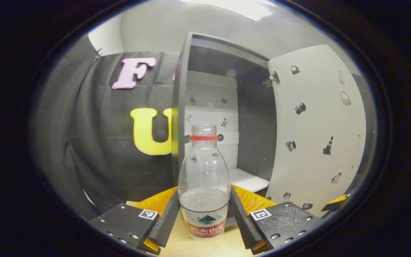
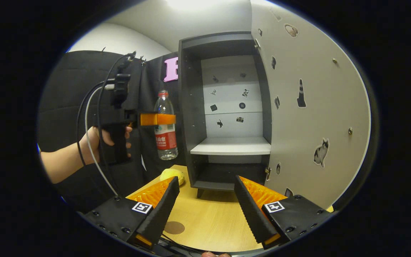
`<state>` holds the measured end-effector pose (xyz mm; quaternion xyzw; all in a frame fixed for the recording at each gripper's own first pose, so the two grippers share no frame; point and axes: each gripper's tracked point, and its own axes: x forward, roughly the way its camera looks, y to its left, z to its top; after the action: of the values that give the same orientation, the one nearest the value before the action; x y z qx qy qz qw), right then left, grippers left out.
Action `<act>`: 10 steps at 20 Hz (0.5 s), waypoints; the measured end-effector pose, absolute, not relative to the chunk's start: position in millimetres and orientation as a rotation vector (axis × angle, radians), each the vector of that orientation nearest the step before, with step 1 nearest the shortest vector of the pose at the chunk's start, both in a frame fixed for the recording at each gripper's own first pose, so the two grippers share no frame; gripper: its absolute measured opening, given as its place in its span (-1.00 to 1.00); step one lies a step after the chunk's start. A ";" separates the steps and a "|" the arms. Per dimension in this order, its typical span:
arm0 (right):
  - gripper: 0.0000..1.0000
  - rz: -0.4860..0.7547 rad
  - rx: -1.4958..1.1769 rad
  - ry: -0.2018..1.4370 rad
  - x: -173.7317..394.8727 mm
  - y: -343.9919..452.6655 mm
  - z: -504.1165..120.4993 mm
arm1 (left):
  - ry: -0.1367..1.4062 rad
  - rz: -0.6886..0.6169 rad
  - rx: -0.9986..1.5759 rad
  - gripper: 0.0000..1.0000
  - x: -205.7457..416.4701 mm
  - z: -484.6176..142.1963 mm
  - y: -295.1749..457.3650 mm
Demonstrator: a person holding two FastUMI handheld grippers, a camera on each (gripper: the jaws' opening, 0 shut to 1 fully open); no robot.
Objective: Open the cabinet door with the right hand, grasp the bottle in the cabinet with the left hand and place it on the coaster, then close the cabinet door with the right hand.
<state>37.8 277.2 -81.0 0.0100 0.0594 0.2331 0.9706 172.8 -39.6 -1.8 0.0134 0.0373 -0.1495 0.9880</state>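
Left gripper [image 1: 205, 217]: pinching the bottle [image 1: 204, 178] between both fingers, holding it upright in the air left of the open cabinet [image 2: 227, 107]. Right gripper [image 2: 207, 210]: hanging spread and empty above the table [image 2: 209, 217], coaster [image 2: 174, 227] lying just beneath.

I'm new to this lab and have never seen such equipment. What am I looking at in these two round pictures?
A person holds a two-finger claw in each hand; a camera rides on each. The left gripper view looks along the left claw, shut on a clear water bottle. The right gripper view looks along the open right claw and shows the hand lifting that bottle beside the open cabinet, its door swung wide. On the wooden table lie a round coaster and a yellow fruit.
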 end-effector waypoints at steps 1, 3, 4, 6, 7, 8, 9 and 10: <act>0.96 0.466 0.017 0.119 37.2 277.4 -81.6 | 0.086 -0.287 0.036 0.52 164.4 -15.9 -31.4; 0.96 0.457 0.007 0.119 36.6 276.5 -84.0 | 0.112 -0.273 0.044 0.52 150.3 -45.6 -21.8; 0.96 0.453 0.005 0.121 36.5 275.9 -85.0 | 0.125 -0.273 0.040 0.52 143.1 -60.6 -18.9; 0.96 0.443 0.008 0.124 36.1 274.5 -86.9 | 0.143 -0.263 0.008 0.52 127.5 -91.8 -10.3; 0.96 0.438 0.009 0.126 35.4 273.8 -88.6 | 0.149 -0.258 -0.008 0.52 121.5 -108.3 -7.3; 0.96 0.432 0.008 0.127 34.2 273.0 -89.8 | 0.154 -0.253 -0.010 0.52 115.3 -124.6 -2.8; 0.96 0.424 0.005 0.132 34.5 270.7 -92.7 | 0.162 -0.246 -0.009 0.52 109.5 -141.7 1.3; 0.96 0.415 0.001 0.138 33.9 268.6 -95.4 | 0.166 -0.248 -0.011 0.52 102.5 -157.7 2.7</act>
<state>33.9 268.6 -95.4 0.0007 0.0685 0.2059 0.9762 102.5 2.7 -157.7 -0.0053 0.0828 -0.1236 0.9889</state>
